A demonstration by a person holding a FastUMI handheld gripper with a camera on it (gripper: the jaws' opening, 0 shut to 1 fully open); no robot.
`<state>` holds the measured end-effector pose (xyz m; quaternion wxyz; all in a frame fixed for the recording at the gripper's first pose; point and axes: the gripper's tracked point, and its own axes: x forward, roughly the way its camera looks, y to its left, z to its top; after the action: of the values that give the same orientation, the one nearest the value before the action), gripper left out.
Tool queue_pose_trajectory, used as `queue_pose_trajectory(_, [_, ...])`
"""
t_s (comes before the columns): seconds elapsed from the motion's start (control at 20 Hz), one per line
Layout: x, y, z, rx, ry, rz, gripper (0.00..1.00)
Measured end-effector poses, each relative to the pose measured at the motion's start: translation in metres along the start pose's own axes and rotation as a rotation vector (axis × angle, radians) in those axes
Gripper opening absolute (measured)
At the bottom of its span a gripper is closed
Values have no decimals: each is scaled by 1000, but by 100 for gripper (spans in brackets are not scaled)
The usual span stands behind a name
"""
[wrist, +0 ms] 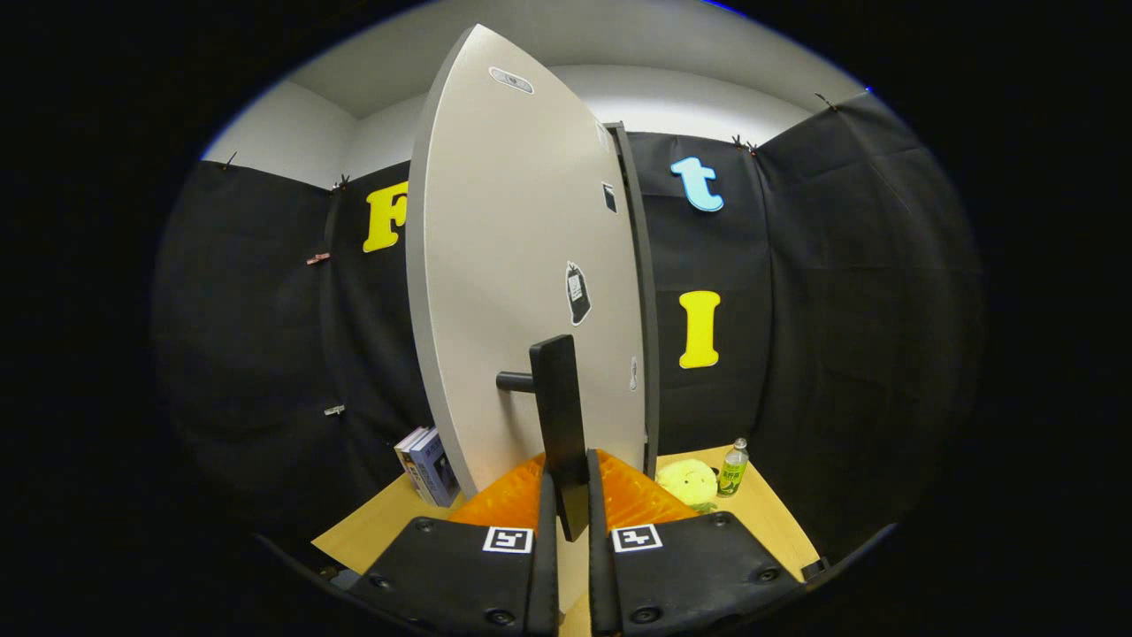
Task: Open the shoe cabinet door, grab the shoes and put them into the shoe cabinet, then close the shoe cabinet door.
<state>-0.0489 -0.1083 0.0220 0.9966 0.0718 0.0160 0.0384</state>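
The shoe cabinet door (522,265), a tall pale grey panel, stands swung out towards me, hinged along the dark cabinet edge (644,301) on its right. A black bar handle (559,416) juts from the door on a short stub. My gripper (566,509) is shut on the lower end of that handle, with one finger pressing on each side. The inside of the cabinet is hidden behind the door.
A wooden table (389,522) carries the cabinet. Some books (427,464) lean left of the door. A yellow plush toy (688,482) and a green bottle (732,469) sit on the right.
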Motion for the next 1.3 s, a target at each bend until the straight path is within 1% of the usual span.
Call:
queue_pose_trajectory(0.25, [-9,-39,3,44,4,-2,17])
queue_pose_trajectory(0.35, [-12,-55,5,21,-2,-8,15])
queue_pose_trajectory(0.45, [-13,-69,8,6,-15,-26,13])
queue_pose_trajectory(0.55, [-14,-86,8,13,-30,-53,12])
queue_pose_trajectory(0.7, [-20,-103,9,30,-40,-68,12])
queue_pose_trajectory(0.8, [-22,-100,10,73,-47,-45,12])
queue_pose_trajectory(0.9, [-22,-100,8,67,-50,-32,12])
queue_pose_trajectory(1.0, [-25,-103,7,43,-48,-41,12])
queue_pose_trajectory(1.3, [-48,-100,10,55,-58,-73,12])
